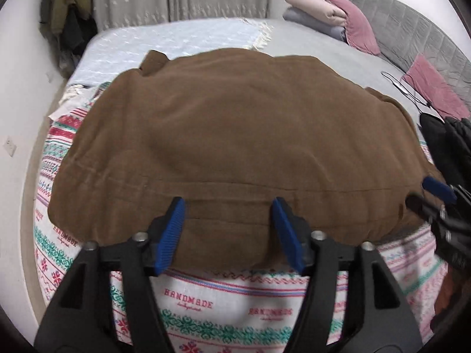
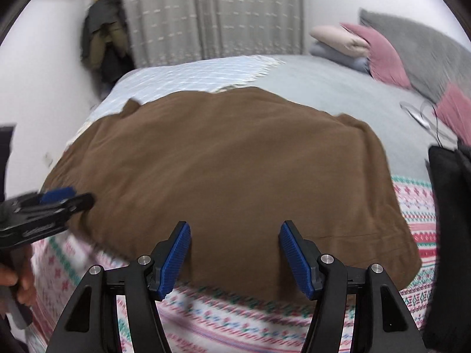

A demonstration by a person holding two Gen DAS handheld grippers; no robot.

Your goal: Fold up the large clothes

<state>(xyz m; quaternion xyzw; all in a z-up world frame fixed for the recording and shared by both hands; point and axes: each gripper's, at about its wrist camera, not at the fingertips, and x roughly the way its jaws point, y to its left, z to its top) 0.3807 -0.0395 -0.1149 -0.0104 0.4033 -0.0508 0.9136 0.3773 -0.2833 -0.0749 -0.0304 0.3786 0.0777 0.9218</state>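
A large brown garment (image 1: 229, 147) lies spread flat on a patterned blanket (image 1: 206, 303) on the bed; it also shows in the right wrist view (image 2: 235, 170). My left gripper (image 1: 228, 206) is open and empty, its blue pads over the garment's near hem. My right gripper (image 2: 235, 226) is open and empty, over the near hem further right. The right gripper also shows at the garment's right edge in the left wrist view (image 1: 435, 194). The left gripper shows at the garment's left edge in the right wrist view (image 2: 59, 197).
Dark clothing (image 1: 450, 147) lies at the bed's right side. Pink pillows (image 1: 359, 26) and folded bedding (image 1: 315, 8) sit by the grey headboard (image 1: 412, 32). A black cable (image 1: 406, 88) lies on the grey sheet. Coats (image 1: 70, 20) hang in the far left corner.
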